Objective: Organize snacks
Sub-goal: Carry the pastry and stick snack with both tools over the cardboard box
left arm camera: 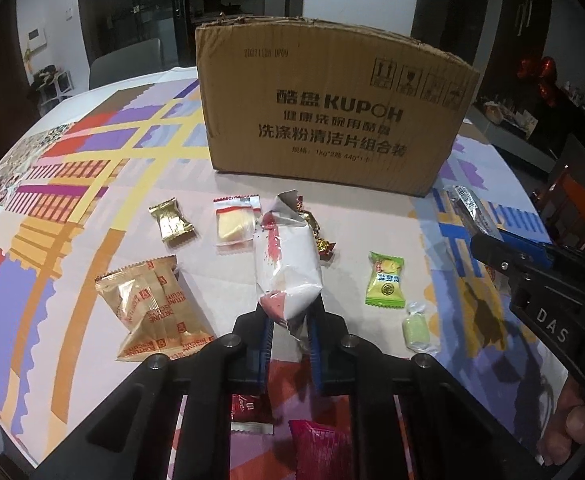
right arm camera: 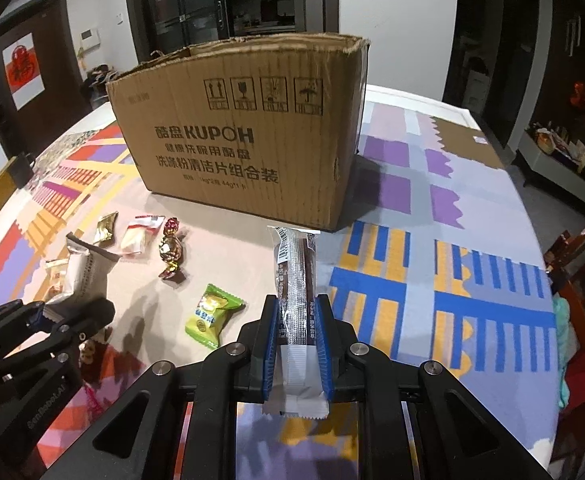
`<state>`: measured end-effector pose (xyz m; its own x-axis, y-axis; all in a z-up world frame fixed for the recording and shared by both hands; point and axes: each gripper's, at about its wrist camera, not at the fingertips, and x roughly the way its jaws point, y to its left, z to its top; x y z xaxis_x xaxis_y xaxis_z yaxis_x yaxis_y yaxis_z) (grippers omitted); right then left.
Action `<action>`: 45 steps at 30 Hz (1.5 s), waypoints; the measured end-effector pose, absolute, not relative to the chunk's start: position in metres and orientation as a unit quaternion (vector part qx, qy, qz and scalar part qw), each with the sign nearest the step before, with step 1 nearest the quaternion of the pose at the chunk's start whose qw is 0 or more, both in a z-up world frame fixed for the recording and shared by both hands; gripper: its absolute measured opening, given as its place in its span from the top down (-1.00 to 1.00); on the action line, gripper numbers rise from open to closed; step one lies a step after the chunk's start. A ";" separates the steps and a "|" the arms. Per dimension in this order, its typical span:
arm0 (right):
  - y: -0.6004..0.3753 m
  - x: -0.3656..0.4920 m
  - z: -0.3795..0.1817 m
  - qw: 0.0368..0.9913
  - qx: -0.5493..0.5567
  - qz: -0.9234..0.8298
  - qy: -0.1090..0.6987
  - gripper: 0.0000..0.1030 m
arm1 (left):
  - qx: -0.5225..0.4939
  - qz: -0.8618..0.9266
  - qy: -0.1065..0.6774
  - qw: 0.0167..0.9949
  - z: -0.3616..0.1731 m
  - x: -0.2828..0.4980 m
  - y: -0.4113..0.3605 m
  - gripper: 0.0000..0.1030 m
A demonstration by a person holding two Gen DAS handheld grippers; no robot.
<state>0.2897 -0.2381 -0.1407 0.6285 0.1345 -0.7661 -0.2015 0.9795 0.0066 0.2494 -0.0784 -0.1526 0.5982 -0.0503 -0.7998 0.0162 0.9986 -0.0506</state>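
a: looking along the left gripper, its blue pads are clamped on the lower end of a white snack pack with red splashes, which stands up out of the jaws, clear of the table.

b: and around it?

a: a cardboard box stands toward the far edge of the patterned tablecloth, open at the top. in front of it, from the left: a gold-foil sweet, a clear packet with a yellow piece, a gold and red twisted candy half hidden behind the held pack, a green candy packet and a pale green wrapped sweet. two tan biscuit packets lie nearer the left edge. red wrappers show under the tool at the near edge.

b: the other tool?

a: it enters at the right side, with a silver-ended bar sticking out of it.

b: now the right view.

a: the right gripper is closed on a long brown bar in clear wrap, its white crimped end below the pads, its top reaching toward the box's near right corner. the left gripper sits at the left, pinching the white pack. the green packet and the twisted candy lie on the cloth between the two tools.
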 end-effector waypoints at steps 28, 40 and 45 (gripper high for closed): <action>-0.222 0.275 -0.065 0.928 -0.029 0.079 0.362 0.63 | -0.022 -0.029 0.393 0.919 -0.082 0.250 -0.061 0.71; -0.220 0.289 -0.040 0.935 -0.028 0.075 0.345 0.63 | -0.016 -0.036 0.379 0.925 -0.058 0.273 -0.059 0.71; -0.219 0.298 -0.033 0.937 -0.027 0.072 0.341 0.63 | -0.014 -0.039 0.375 0.926 -0.051 0.284 -0.058 0.71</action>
